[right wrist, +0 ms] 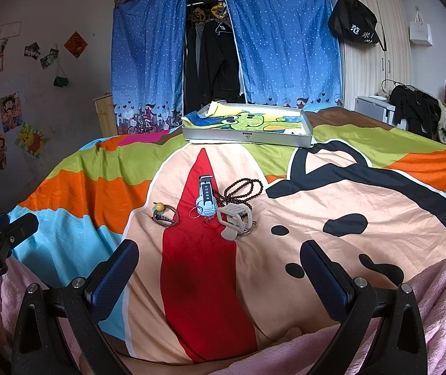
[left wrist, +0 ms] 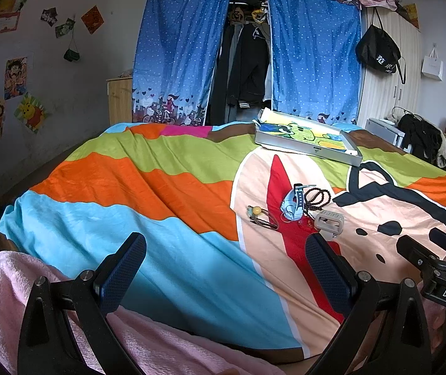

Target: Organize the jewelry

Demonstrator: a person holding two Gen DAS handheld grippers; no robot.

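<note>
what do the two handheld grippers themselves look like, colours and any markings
Both are black frames with silver screws. The left gripper and right gripper each carry two blue textured finger pads. White lettering reads "DAS" on the right one's body and "Robot.AI" on the left's. No cables show. Fluffy pink fabric lies beneath.

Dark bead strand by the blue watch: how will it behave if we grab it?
The bead strand lies in loose loops, so it is probably floppy and will dangle. It touches the blue watch and grey clip, so it may drag them. Round beads could slip.
</note>
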